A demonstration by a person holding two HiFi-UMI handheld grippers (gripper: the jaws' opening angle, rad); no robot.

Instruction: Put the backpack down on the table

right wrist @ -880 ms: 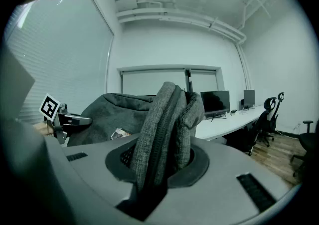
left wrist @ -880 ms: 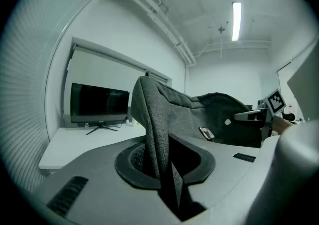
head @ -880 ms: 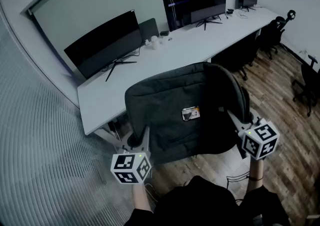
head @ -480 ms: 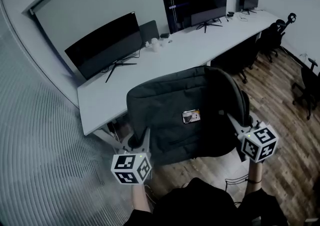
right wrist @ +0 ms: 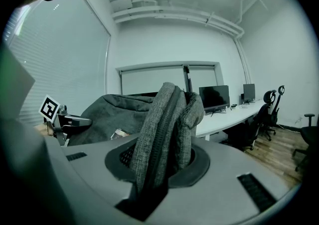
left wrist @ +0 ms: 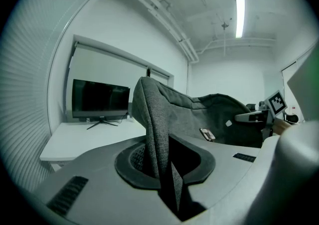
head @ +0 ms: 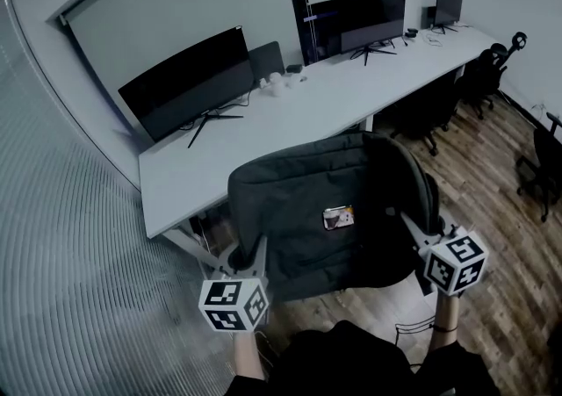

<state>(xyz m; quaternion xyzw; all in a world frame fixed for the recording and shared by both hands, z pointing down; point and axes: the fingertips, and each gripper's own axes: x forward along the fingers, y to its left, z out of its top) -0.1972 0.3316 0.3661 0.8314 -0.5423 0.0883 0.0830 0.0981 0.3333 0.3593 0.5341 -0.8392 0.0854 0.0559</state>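
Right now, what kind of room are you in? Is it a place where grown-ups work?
Most likely an office. A long white table runs along the wall, wide monitors stand on it, and black office chairs wait at its far end. The backpack is held up before the table.

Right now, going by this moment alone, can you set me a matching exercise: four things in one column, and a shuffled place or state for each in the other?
Things:
1. backpack
2. nearest monitor
3. office chairs
4. left gripper

Places or states:
A. standing on the white table
B. on the wooden floor at the right
C. jaws shut on a fabric edge
D. held in the air, not yet set down

Pairs: 1-D, 2-A, 3-B, 4-C
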